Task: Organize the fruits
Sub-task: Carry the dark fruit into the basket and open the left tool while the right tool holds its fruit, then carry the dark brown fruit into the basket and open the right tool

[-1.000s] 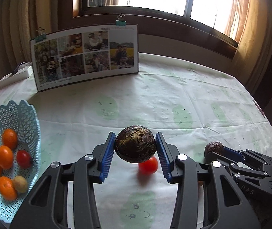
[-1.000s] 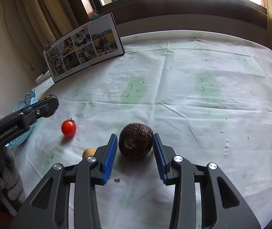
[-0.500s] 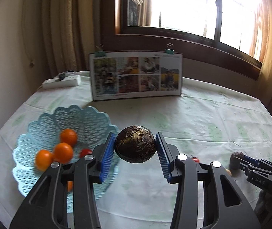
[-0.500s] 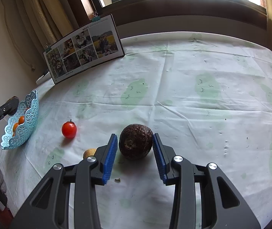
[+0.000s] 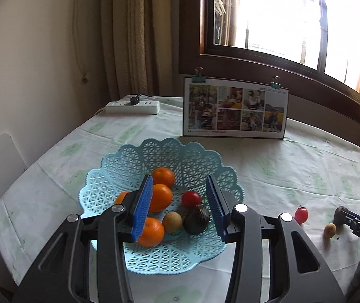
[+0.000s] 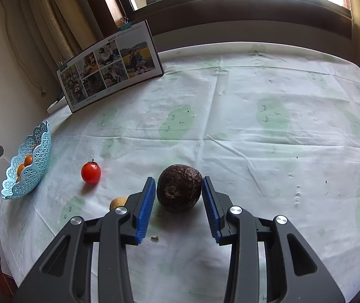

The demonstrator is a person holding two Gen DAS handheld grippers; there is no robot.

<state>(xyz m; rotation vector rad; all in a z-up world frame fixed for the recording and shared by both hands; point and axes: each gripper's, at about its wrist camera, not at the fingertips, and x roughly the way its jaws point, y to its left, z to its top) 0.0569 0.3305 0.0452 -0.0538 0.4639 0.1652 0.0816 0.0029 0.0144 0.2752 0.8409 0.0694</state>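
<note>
White cloth printed with pale green patches (image 6: 243, 131) covers a table that fills most of both views, creased in a grid of fold lines. Beyond its far edge a dark wooden window frame (image 5: 268, 60) lets in bright daylight, with beige curtains (image 5: 134, 32) and a cream wall to the left. A photo collage board held by binder clips (image 5: 235, 108) stands upright near the far edge, and a white power strip (image 5: 132, 107) lies at the far left corner.

A pale blue lattice plastic basket with a scalloped rim (image 5: 197, 159) sits at the near left of the table. It holds four round oranges (image 5: 161, 197), a red cherry tomato (image 5: 191, 199), a small tan round fruit (image 5: 171, 222) and a dark, wrinkled round avocado (image 5: 196, 219), which touches the tan fruit.

The left gripper (image 5: 180, 208) hovers over the basket, its ridged blue pads spread wide and empty. A second ago those pads clamped the dark avocado above the tablecloth; it now lies released in the basket.

The right gripper (image 6: 178, 203) sits low on the cloth, to the right of the basket, its blue pads standing apart on either side of a second brown wrinkled avocado (image 6: 179, 191) that rests on the table; whether the pads touch it is unclear. A second red cherry tomato (image 6: 91, 173) and a small tan fruit (image 6: 117, 202) lie to the left of this gripper.
</note>
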